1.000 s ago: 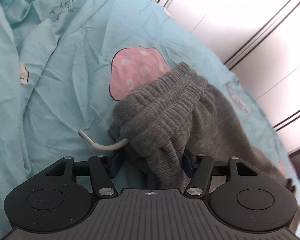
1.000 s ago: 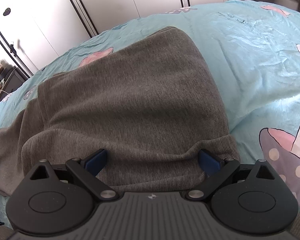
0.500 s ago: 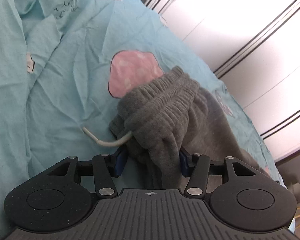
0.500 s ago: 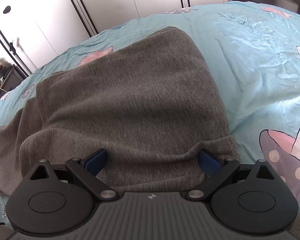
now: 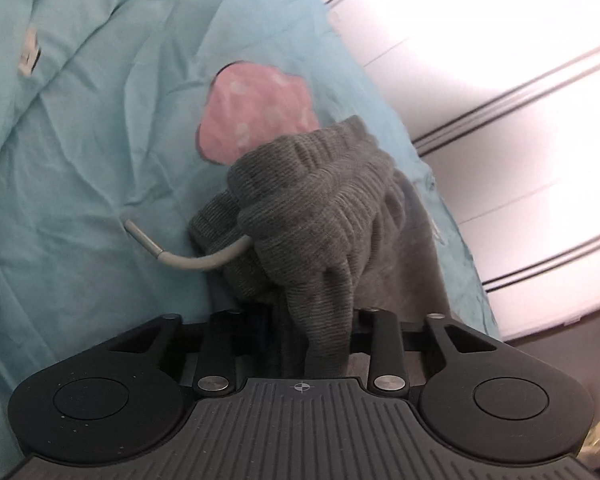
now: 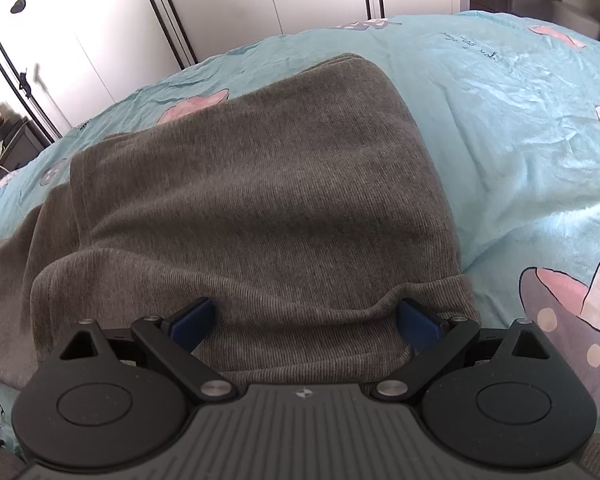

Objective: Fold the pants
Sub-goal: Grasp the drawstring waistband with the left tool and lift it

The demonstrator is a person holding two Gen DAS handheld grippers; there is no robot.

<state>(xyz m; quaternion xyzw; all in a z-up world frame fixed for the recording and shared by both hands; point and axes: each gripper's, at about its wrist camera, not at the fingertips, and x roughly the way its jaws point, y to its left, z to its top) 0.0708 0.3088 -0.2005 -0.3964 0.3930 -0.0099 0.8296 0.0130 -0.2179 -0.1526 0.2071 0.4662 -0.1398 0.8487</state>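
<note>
Grey knit pants (image 6: pixel 252 200) lie folded on a light blue bedsheet (image 6: pixel 520 140). My left gripper (image 5: pixel 310 320) is shut on the bunched ribbed waistband (image 5: pixel 312 200) and holds it lifted off the sheet. A grey drawstring (image 5: pixel 188 258) hangs out of the waistband to the left. My right gripper (image 6: pixel 304 320) is open, its blue pads (image 6: pixel 192 318) spread wide over the near hem of the folded pants, with the cloth lying between them.
The sheet (image 5: pixel 80 160) is wrinkled and carries pink cartoon prints (image 5: pixel 256 108). White wardrobe doors (image 6: pixel 220 12) stand behind the bed. A dark side table with small items (image 6: pixel 4 148) is at the far left.
My left gripper has closed tighter on the waistband and lifted it, tilting the view toward the wardrobe. The right gripper has stayed open in place over the hem.
</note>
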